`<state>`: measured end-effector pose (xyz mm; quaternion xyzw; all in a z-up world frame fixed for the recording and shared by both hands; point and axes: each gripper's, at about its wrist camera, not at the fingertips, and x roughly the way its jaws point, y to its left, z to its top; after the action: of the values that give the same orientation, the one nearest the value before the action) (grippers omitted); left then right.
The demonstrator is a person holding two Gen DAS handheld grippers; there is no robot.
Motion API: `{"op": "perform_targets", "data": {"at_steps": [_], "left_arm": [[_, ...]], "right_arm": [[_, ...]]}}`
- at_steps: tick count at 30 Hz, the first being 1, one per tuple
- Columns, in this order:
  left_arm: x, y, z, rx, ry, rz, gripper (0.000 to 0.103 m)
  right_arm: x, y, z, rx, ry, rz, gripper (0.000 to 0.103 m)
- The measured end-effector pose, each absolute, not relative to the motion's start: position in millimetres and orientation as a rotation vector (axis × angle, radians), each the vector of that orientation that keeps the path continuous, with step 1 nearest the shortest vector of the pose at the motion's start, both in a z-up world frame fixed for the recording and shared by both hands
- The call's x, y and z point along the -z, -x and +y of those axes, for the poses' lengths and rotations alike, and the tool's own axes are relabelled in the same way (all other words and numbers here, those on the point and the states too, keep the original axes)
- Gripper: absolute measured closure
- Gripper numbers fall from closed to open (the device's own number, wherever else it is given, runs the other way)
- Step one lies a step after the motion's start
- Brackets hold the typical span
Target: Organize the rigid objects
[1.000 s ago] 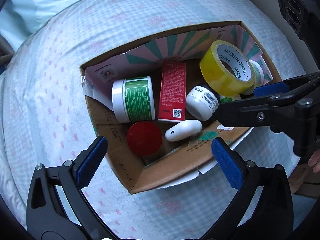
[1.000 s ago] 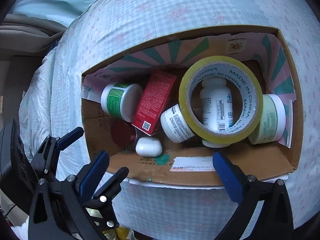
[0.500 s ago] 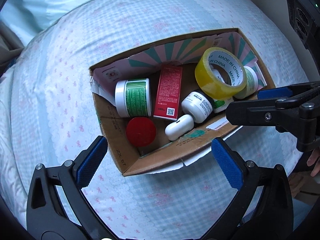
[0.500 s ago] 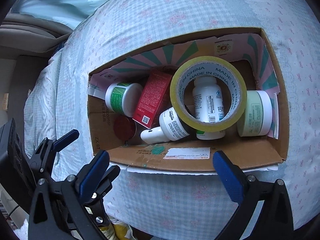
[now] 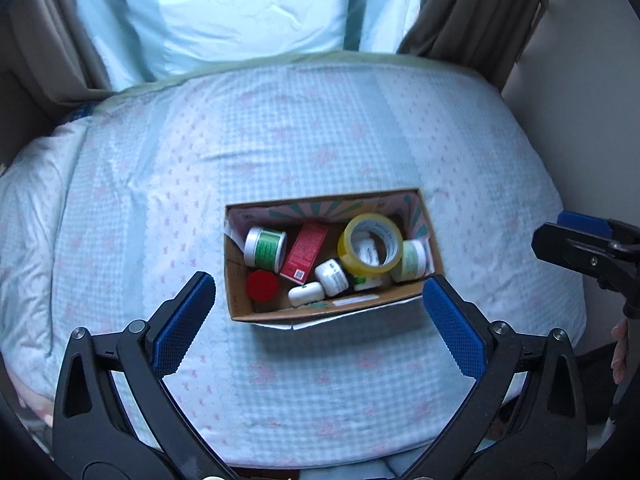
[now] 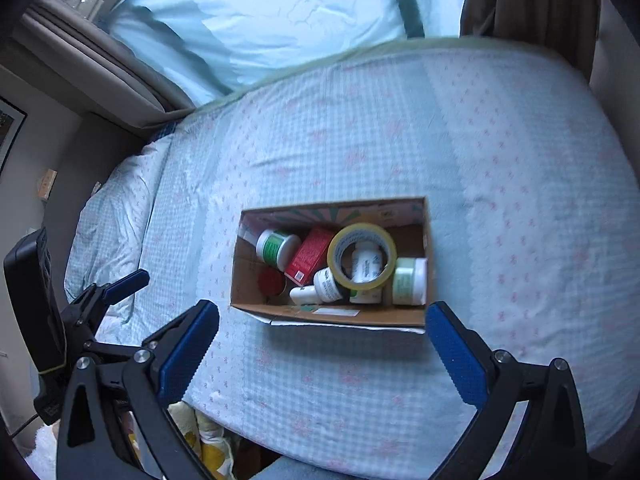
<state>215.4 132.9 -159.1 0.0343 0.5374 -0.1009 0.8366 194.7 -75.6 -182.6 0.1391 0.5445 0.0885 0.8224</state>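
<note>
The bed (image 5: 320,140), under its checked blue cover with pink sprigs, filled far more of both views than it had 1 second earlier, when the cardboard box (image 5: 320,310) crowded each frame. Both grippers had pulled well back and up from it. The box sat near the middle of the bed, toward 6 o'clock, with nothing loose on the cover around it.

The left gripper (image 5: 318,316) hung wide apart and held nothing; its pads framed the box at 8 and 4 o'clock. The right gripper (image 6: 322,336) was equally wide and empty.

Inside the box, the yellow tape roll (image 6: 362,256) leaned at 2 o'clock, ringing a white bottle (image 6: 366,265). The red carton (image 6: 310,255) lay at centre, the green-labelled jar (image 6: 277,245) at 10 o'clock, and the pale green jar (image 6: 409,281) at 4 o'clock. A small white jar (image 6: 328,285) and a white case (image 6: 303,294) rested by the near wall, with the red lid (image 6: 271,282) at 8 o'clock. None appeared to have shifted during the retreat.

With everything boxed and both grippers withdrawn empty, the sorting looked finished.
</note>
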Motion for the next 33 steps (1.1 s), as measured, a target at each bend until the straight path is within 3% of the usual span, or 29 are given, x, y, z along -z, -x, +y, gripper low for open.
{"op": "perform_targets", "data": {"at_steps": [6,11,33], "left_arm": [[54,-177,124,0.197,-0.006,0.892,0.000],[12,-145,120,0.179,-0.016,0.757,0.000],[3,-114,125,0.168,-0.023,0.650,0.000]], "right_arm": [[86,-152,-97,-0.058,-0.131,0.963,0.000],[50,-122,-97,0.041,-0.053,0.835,0.000],[31,-87,-101,0.123,-0.056,0.716,0.000]]}}
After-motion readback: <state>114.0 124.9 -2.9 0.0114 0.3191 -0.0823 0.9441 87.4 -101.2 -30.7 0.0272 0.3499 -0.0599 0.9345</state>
